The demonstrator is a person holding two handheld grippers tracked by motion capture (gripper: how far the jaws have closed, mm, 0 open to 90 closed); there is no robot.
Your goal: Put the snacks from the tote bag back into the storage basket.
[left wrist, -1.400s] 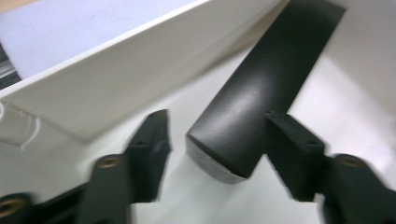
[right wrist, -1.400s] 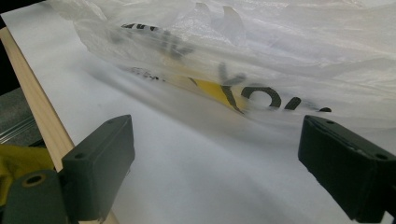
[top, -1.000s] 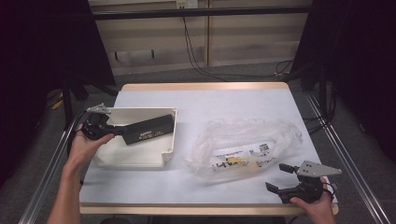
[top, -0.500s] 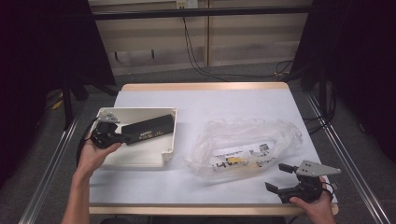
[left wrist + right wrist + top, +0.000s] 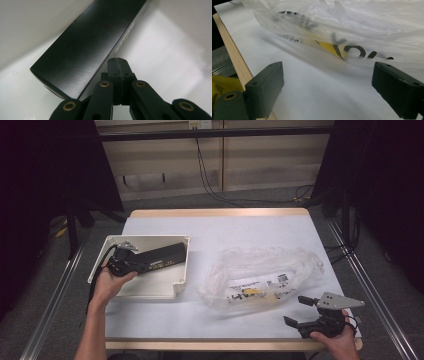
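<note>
**benchmonkey:** So where was everything at that point? The long black box (image 5: 162,258) lay slantwise in the shallow cream tray (image 5: 181,279) on the left of the table (image 5: 250,227), one end up near the tray's far right corner and the other down by the person's left hand (image 5: 107,285).

**torque_tom:** Yep. The left gripper (image 5: 117,62) had its jaws squeezed right together. In the left gripper view the tips met just beside the long edge of the black box (image 5: 85,47), with nothing I could make out pinched between them. Could've been a sliver of cardboard in there, but I couldn't tell.

**benchmonkey:** And the right gripper (image 5: 306,312)?

**torque_tom:** Sat at the near right edge, jaws spread wide and empty, pointing at the crumpled clear plastic bag (image 5: 265,275). In the right gripper view its two pads (image 5: 265,90) stood well apart with bare table between them, the plastic bag (image 5: 352,27) just past them.

**benchmonkey:** How do you reckon that box would handle?

**torque_tom:** My guess: stiff cardboard, fairly light, but the finish looked smooth and a bit sheeny, so slippery. Being long, it'd swing if pinched at one end. I'd grab across the narrow width near the middle, or at least well in from the end. Squeeze firmly but not hard, since thin card dents.

**benchmonkey:** The bag's the opposite: floppy, weighs nothing, grab a fold anywhere.
</note>
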